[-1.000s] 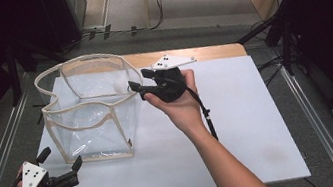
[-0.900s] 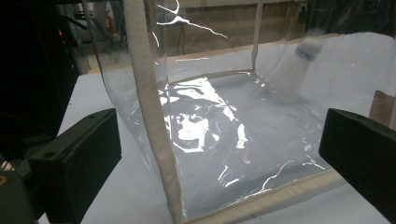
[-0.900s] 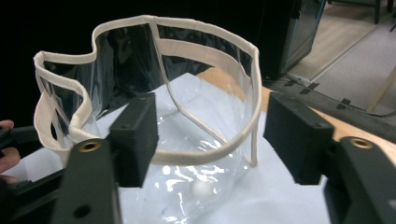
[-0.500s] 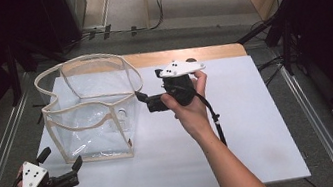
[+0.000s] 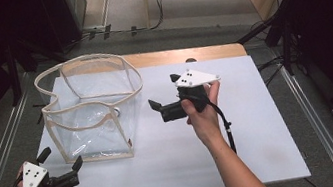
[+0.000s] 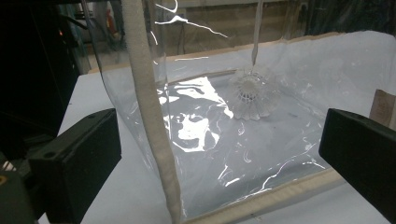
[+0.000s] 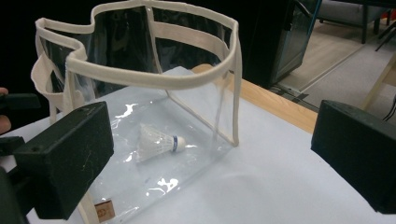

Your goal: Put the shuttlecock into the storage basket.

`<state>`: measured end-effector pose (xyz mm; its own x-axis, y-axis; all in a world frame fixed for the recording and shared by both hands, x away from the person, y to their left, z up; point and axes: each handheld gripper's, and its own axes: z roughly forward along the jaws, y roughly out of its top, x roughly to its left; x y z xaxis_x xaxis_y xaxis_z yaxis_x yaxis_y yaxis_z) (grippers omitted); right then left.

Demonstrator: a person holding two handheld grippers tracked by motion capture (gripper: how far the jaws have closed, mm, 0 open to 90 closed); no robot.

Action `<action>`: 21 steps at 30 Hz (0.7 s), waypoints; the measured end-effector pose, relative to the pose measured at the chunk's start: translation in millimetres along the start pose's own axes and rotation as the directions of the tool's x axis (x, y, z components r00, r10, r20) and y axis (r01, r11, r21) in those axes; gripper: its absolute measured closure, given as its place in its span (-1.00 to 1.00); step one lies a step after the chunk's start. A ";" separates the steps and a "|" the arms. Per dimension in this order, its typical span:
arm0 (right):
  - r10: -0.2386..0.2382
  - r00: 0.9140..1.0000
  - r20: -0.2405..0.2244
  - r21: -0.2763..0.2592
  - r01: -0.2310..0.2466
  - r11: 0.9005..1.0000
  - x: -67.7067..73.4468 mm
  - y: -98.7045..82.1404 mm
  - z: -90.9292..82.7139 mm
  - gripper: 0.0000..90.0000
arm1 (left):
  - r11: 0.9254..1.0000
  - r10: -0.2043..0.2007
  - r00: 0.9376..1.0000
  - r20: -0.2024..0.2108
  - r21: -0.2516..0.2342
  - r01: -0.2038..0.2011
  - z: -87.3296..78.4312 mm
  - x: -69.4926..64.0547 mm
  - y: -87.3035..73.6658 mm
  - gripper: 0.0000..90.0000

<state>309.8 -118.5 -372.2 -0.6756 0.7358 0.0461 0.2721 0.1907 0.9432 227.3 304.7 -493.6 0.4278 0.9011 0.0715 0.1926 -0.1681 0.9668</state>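
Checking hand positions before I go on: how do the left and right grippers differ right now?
The left gripper sits at the table's near left corner, by the clear bag's near side; the right gripper hangs mid-table, right of the bag. The right one's jaws have just been opening. Both stand open, holding nothing, and point at the bag.

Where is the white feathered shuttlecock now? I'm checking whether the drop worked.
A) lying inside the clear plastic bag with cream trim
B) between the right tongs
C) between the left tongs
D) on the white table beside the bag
A: the white feathered shuttlecock lies on the floor of the clear plastic bag with cream trim, and the right tongs stand open with nothing between them.
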 end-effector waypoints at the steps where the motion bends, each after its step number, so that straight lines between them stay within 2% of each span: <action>1: 0.005 1.000 0.005 0.000 -0.005 1.000 -1.4 -2.7 -1.2 -1.00 | 1.000 0.000 1.000 0.000 -0.001 0.000 0.0 -0.1 0.0 -1.00; 16: 0.020 1.000 0.015 0.022 -0.020 1.000 -9.3 -34.3 -10.5 -1.00 | 1.000 0.000 1.000 0.000 -0.001 0.000 -0.3 -0.2 0.0 -1.00; 21: 0.011 1.000 0.011 0.022 -0.011 1.000 -9.9 -43.6 -13.6 -1.00 | 1.000 -0.002 1.000 0.001 -0.001 0.002 -0.4 0.0 0.1 -1.00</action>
<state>295.3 -143.0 -409.3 -0.6649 0.7450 0.0526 0.2945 0.1968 0.9352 227.0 304.8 -493.4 0.4283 0.9010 0.0693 0.1922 -0.1657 0.9673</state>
